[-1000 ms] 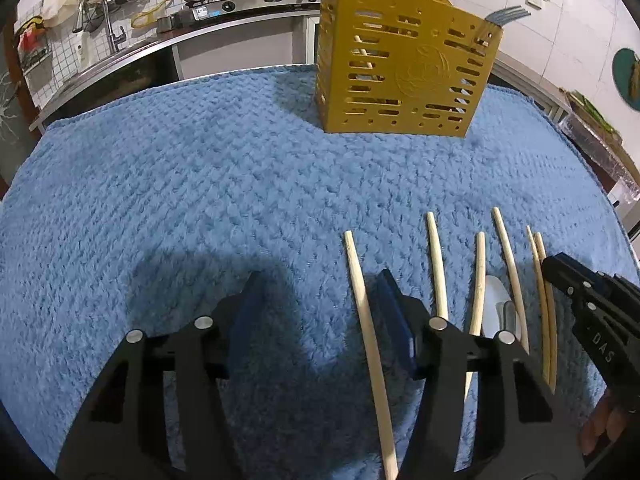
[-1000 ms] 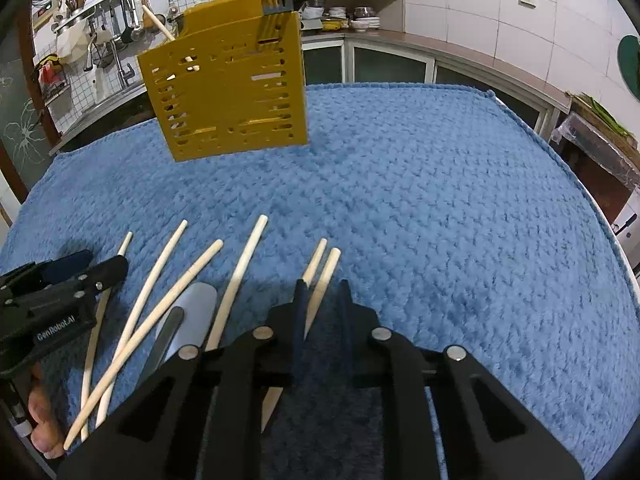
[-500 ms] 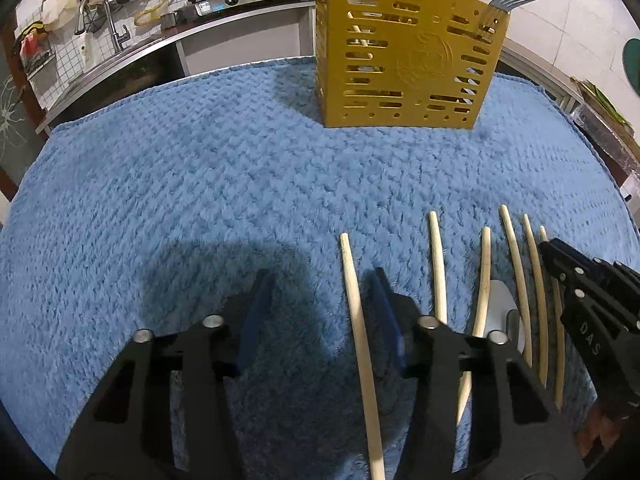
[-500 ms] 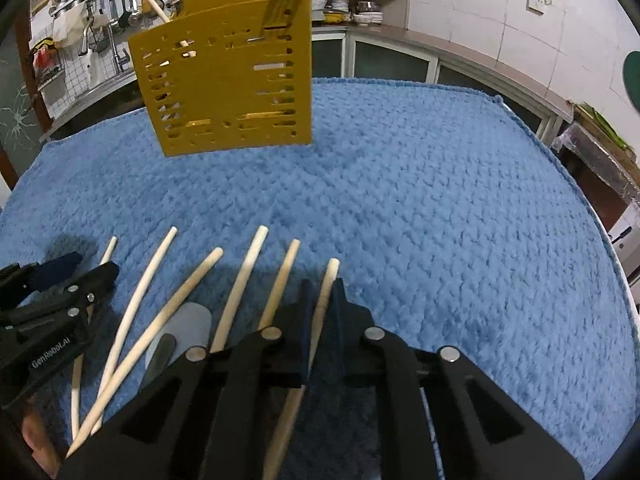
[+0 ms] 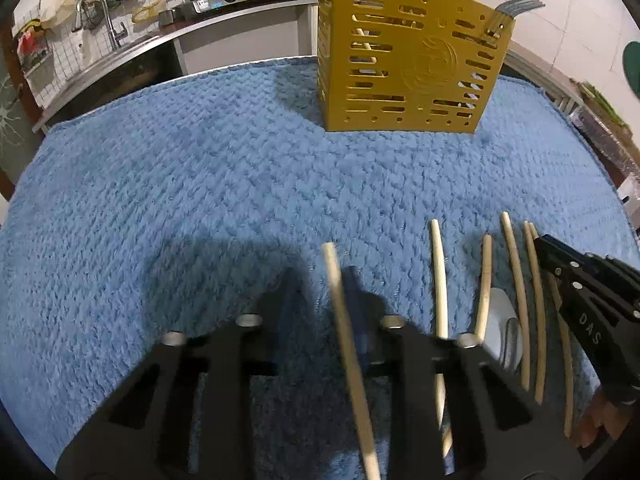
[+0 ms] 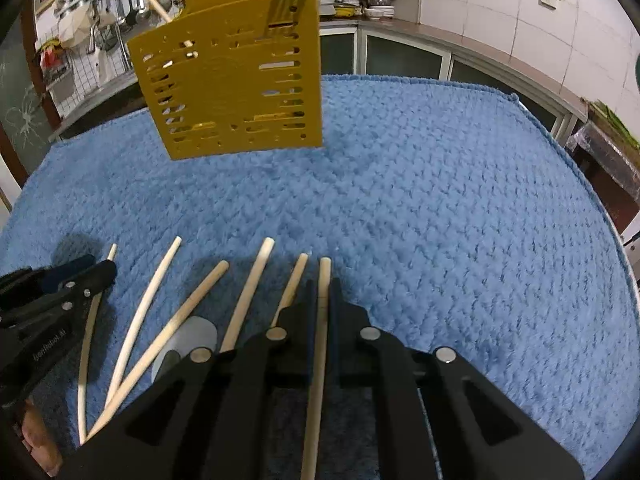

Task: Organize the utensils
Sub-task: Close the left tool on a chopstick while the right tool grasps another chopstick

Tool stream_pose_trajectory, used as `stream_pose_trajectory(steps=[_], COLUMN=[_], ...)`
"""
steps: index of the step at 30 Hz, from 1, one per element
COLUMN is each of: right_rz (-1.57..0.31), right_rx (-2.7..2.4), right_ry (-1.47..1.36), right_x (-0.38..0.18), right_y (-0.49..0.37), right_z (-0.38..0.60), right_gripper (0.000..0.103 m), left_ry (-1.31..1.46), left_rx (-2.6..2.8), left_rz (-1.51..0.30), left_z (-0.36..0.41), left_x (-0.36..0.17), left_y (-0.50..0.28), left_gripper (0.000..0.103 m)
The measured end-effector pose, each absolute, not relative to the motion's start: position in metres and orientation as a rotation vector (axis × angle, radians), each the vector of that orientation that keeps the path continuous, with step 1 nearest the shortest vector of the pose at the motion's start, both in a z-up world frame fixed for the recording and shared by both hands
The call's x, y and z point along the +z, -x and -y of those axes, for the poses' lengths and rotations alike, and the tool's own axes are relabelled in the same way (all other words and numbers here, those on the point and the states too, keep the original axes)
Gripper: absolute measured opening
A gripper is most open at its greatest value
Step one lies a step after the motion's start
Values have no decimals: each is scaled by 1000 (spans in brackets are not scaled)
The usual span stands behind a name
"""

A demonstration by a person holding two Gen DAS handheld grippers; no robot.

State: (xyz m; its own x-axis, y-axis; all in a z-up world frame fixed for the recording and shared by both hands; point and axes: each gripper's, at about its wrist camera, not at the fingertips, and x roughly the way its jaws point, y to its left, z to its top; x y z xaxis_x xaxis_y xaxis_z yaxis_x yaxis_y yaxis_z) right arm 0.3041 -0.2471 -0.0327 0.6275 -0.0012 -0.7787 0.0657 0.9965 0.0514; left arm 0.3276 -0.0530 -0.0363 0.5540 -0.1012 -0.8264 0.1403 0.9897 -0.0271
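Black tongs on both sides, dark blue pads inside. Pale cream chopsticks between and beside them on a fuzzy blue towel with a knit-like weave. Mustard-yellow slotted holder further out, grey fork poking up.
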Motion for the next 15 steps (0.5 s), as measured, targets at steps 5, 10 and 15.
stream_pose_trajectory(steps=[5,10,15], right_rz=[-876,-867,-848], right_rx=[-29,-2,18], right_ry=[-85,-121,-152], right_x=[-31,-30,-27], right_y=[-299,-294,-289], right_z=[248,252,254], right_gripper=[6,6,6], left_ry=[-14,-2,8], left_rx=[-162,-166,-171], left_rz=[-981,-977,-972], left_z=[48,45,43], left_x=[-35,-33,-30], left_y=[-329,-327,-325], left_gripper=[10,7,4])
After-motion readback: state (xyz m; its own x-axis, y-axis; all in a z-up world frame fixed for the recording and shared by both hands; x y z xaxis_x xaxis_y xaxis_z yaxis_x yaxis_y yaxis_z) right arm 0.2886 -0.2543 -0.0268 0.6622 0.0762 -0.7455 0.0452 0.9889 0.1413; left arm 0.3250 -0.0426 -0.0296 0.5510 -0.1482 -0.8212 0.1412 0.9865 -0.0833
